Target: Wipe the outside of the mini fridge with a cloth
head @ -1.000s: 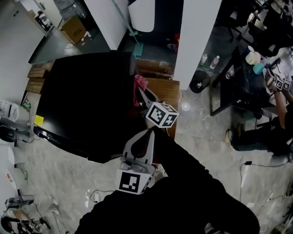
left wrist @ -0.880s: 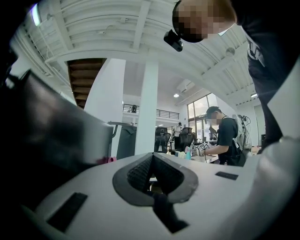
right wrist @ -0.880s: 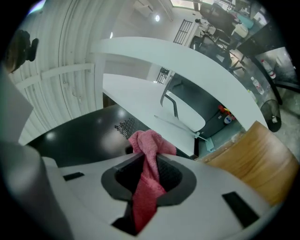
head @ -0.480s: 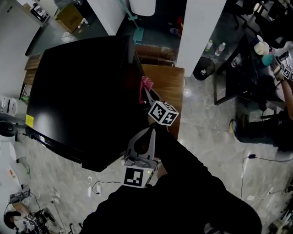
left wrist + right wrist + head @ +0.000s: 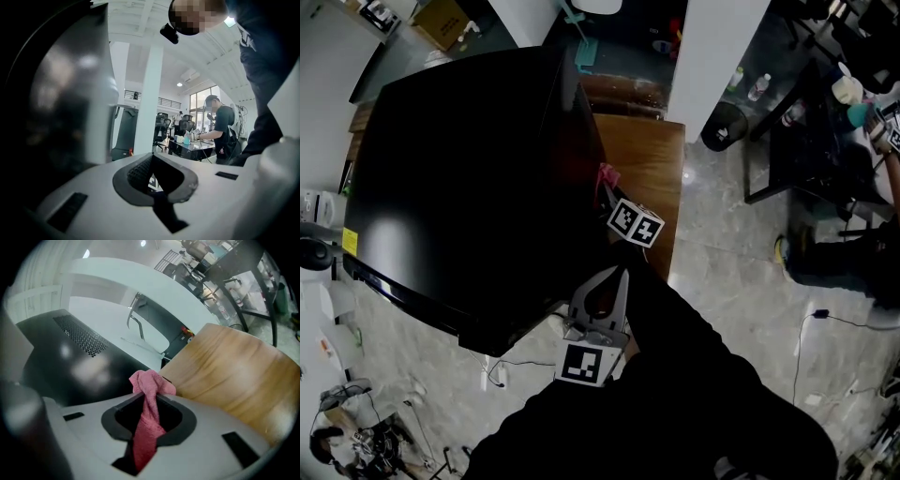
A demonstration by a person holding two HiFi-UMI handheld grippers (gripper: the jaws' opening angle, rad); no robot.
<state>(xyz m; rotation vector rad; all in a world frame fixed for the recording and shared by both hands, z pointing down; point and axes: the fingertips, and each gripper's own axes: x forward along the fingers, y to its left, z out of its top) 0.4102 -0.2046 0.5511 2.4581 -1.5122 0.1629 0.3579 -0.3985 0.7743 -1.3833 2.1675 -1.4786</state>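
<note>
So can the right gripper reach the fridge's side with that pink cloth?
Probably yes: the right gripper, shut on the pink cloth, sits right beside the mini fridge side wall, with nothing between them.

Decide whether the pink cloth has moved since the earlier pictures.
Yes. The cloth, in the right gripper, slid along the fridge toward the person, away from the table's far edge.

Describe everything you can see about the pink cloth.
The pink cloth looks like soft, nubby terry fabric. It is pinched between the closed jaws of the right gripper: a crumpled bunch pokes out past the tips, and a twisted strip trails back between the jaws. The bunch sits by the side of the black mini fridge, near the wooden surface; contact isn't clear.
</note>
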